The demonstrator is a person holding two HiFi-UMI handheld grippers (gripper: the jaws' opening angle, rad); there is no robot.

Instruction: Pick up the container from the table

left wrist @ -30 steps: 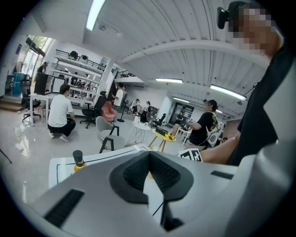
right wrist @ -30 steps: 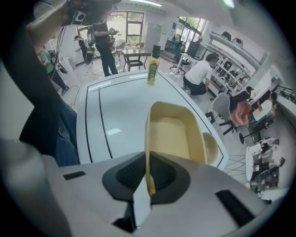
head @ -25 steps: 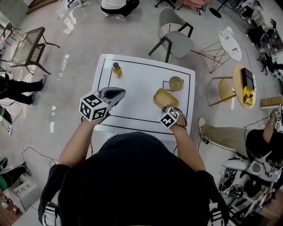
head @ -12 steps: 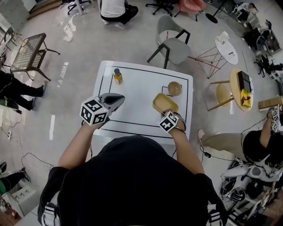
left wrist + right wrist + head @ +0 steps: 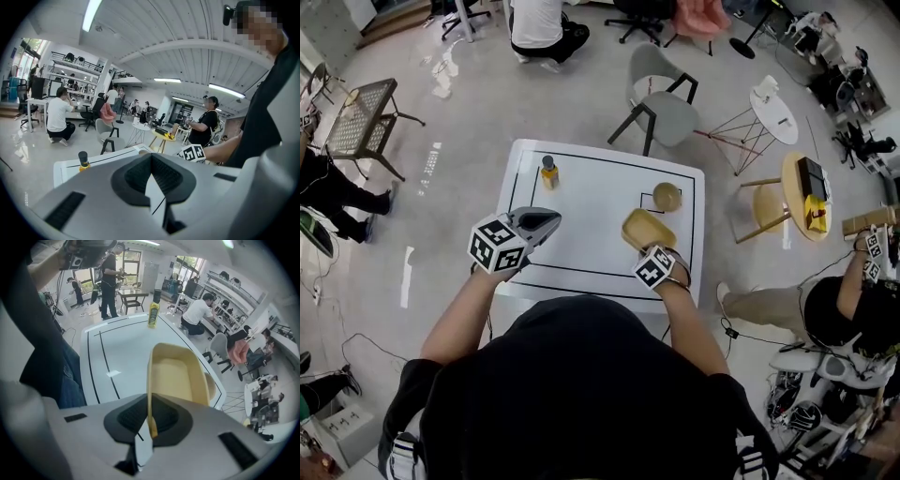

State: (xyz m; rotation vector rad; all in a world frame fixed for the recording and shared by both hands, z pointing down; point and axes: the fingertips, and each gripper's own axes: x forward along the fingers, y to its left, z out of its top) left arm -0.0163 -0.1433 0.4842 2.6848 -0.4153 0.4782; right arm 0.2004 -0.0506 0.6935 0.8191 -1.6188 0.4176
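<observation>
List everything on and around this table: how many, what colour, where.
table: one, white with black lines, centre of the head view.
container: one, yellow, table's near right.
bowl: one, yellow, far right, beyond the container.
bottle: one, yellow with black cap, far left corner.
chair: one, grey, beyond the table.
left tool: one, grey, shut, empty, over the table's near left.
right tool: one, grey, shut on the container's rim.
</observation>
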